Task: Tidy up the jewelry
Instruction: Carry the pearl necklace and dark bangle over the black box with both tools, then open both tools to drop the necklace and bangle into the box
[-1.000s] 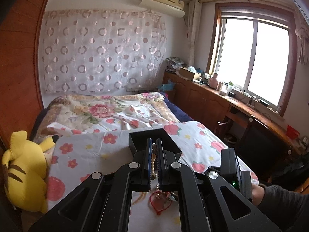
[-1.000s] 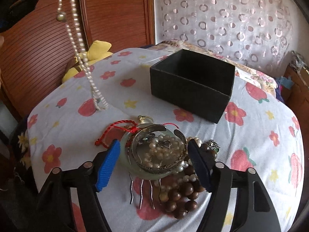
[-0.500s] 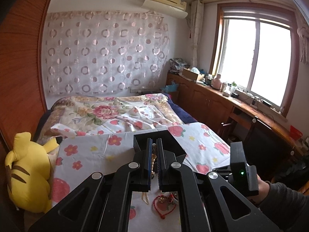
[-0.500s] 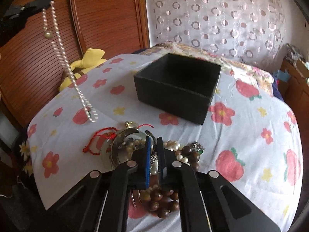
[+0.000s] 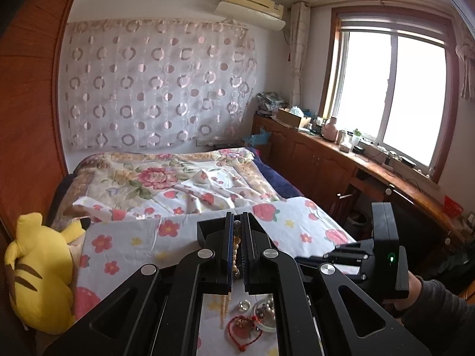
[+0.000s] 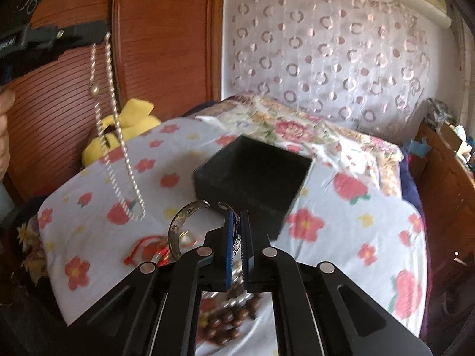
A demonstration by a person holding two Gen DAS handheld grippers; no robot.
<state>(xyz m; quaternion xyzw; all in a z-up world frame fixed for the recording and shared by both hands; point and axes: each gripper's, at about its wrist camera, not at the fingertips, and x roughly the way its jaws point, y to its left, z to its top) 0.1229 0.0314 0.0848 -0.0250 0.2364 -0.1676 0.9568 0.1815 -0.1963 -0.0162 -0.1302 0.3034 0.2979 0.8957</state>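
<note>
right gripper (image 6: pixel 236 237) clamped on silver cuff bangle (image 6: pixel 178 228) | rigid, slick, probably light; pinch band mid-arc | black box (image 6: pixel 252 178) at 12 | left gripper (image 5: pixel 236 246) closed on limp pearl necklace (image 6: pixel 118 136)

Left gripper (image 5: pixel 236 231): jaws closed on a bead strand, angled slightly downward, also seen raised at upper left of the right wrist view with the left hand (image 6: pixel 4 130) at the frame edge. Right gripper (image 6: pixel 236 222): jaws closed on a metal bangle, pitched downward. Right hand (image 5: pixel 411 292) and dark sleeve visible behind it, gripping the handle
</note>
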